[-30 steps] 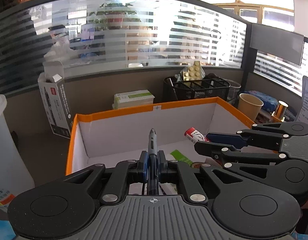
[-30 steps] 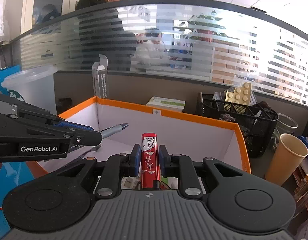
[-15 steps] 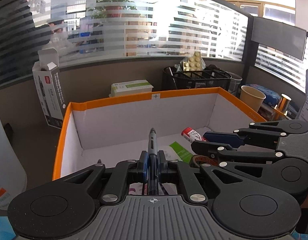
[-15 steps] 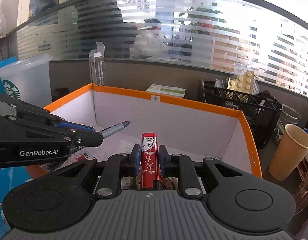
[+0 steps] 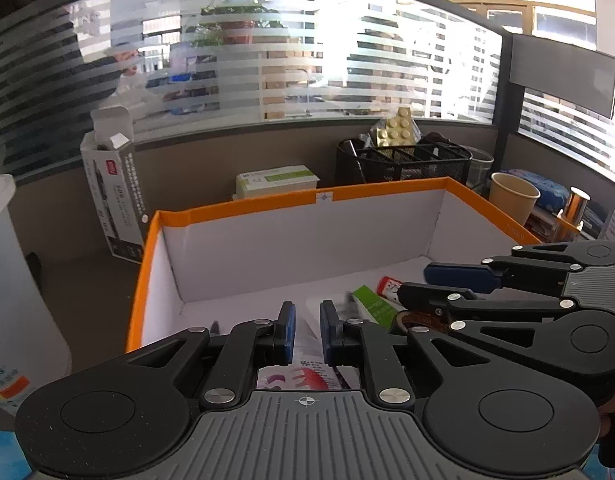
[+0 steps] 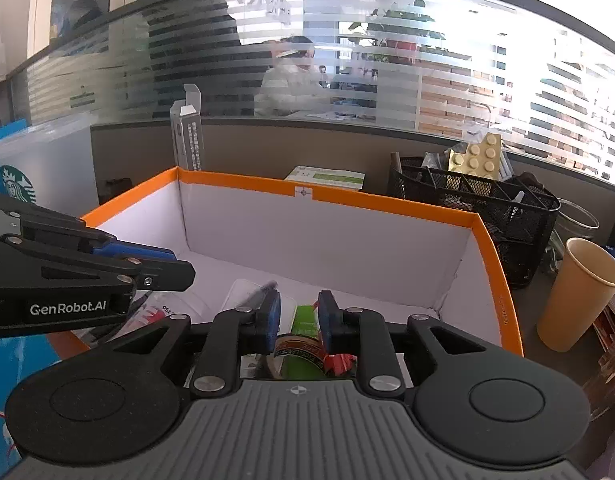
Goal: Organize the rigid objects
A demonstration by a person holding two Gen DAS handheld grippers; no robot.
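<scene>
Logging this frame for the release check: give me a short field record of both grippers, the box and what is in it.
left gripper: jaws opening, nothing between the pads
right gripper: jaws opening, nothing gripped
box: orange rim, white inside, below both grippers
pen: blurred, over the box floor, beyond the right gripper's left finger
red pack: in the box, by the right gripper's tips
tape roll: in the box, under the right gripper
paper cup: upright, outside the box, right of it
</scene>
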